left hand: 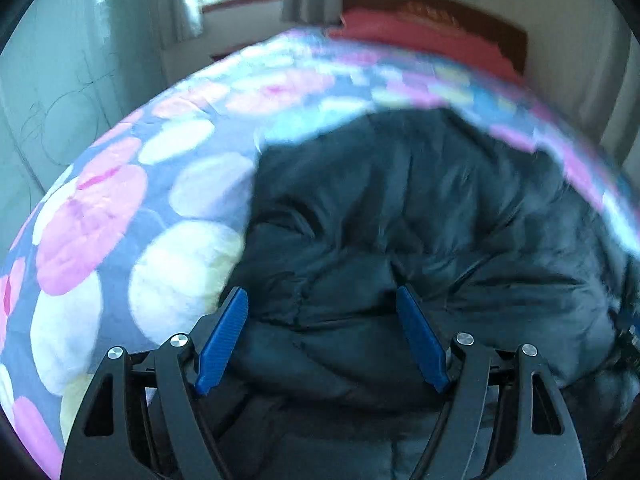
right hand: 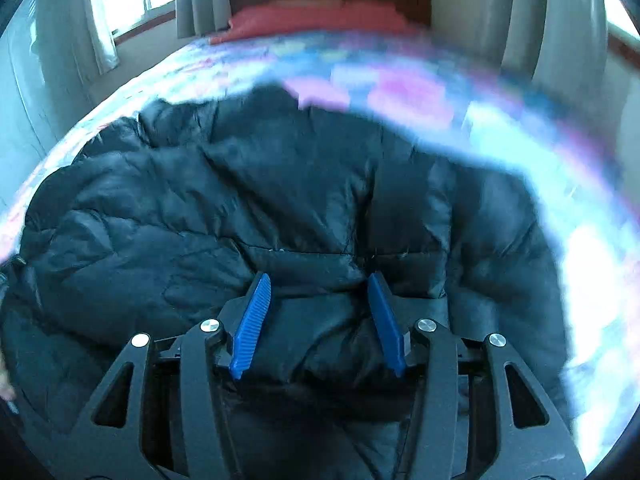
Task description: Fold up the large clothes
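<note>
Left hand-held gripper (left hand: 322,296) apart over jacket (left hand: 420,220); right hand-held gripper (right hand: 318,282) apart, puffy fabric between, unclamped; slick padding may slip, bunch on bed (left hand: 120,208).

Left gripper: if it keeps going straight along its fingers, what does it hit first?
Most likely the black puffer jacket. The left gripper points down at its bunched quilted fabric, jaws spread with jacket between the fingers. Depth is unclear, so contact may already be near. The dotted bedspread lies off to the side.
</note>
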A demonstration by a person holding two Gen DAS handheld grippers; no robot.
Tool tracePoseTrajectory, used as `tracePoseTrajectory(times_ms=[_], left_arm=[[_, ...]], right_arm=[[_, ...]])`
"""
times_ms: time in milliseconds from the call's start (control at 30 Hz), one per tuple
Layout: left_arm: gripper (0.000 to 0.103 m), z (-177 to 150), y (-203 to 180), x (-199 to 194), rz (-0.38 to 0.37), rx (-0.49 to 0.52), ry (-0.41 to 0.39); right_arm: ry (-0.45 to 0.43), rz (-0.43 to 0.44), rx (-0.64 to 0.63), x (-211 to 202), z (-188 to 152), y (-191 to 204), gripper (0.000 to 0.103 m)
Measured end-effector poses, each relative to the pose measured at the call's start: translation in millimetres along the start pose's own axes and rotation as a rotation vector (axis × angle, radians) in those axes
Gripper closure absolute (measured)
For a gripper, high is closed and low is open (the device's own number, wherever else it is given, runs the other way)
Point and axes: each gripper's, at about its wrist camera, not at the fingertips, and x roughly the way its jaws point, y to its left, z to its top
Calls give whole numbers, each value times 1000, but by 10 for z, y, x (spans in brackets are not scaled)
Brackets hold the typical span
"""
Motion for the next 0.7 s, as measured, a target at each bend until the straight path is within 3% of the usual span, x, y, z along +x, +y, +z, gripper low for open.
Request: tracePoseTrajectory(times_ms=[100,200,300,400,700], left_arm=[[26,-20,-73,48,39,22,-3],[26,7,-54,4,34,15,-4],[26,-70,7,-271,5,27,-32],[26,-203,86,-521,0,35,-46],[26,-986,819,-1282,-4,-154,-50]], right_arm=[[3,-21,-13,28,13,51,53],[-14,21,17,-75,11,-17,52],[-40,35,57,-347,-56,-135,51],[-68,20,66,-673,-203,-276,42],[-64,-42,111,-1369,-952,-792,42]])
